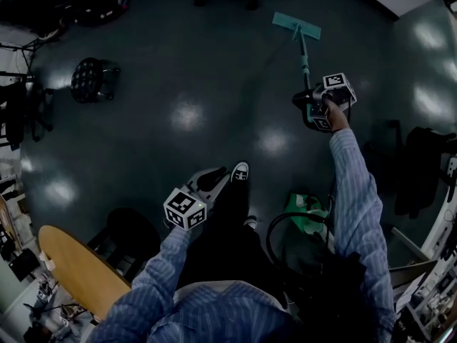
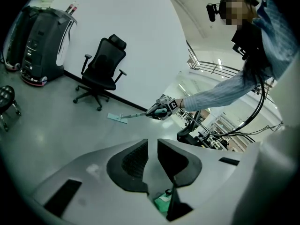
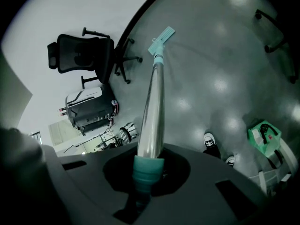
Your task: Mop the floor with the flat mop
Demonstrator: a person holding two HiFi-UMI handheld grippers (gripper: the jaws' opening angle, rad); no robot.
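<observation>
My left tool [image 2: 152, 146] hangs low by my body, its jaws a narrow slit apart with nothing between them. In the head view it sits just beside my dark shoe [image 1: 240, 171] with its white toe. To my left, close to my side, is the rounded edge of a wooden bench [image 1: 75, 266]. To my right a green bag [image 1: 307, 209] lies on the floor near a looped black cable.

My right arm, in a striped blue sleeve [image 1: 357, 191], is stretched out ahead. My right tool [image 3: 149, 170] is clamped on the teal grip end of the flat mop's handle [image 3: 152, 102], and the silver shaft runs straight out from between the jaws. The handle slopes down and away to the flat mop [image 1: 296, 26]. Its pale teal head lies flat on the dark, glossy floor [image 1: 200, 84], well ahead of my feet and near the base of the white wall.

Farther off to the left stands a small round stool [image 1: 89, 79]. By the wall are a black office chair [image 2: 101, 69] and, beyond it, a dark wheeled machine [image 2: 40, 41].
</observation>
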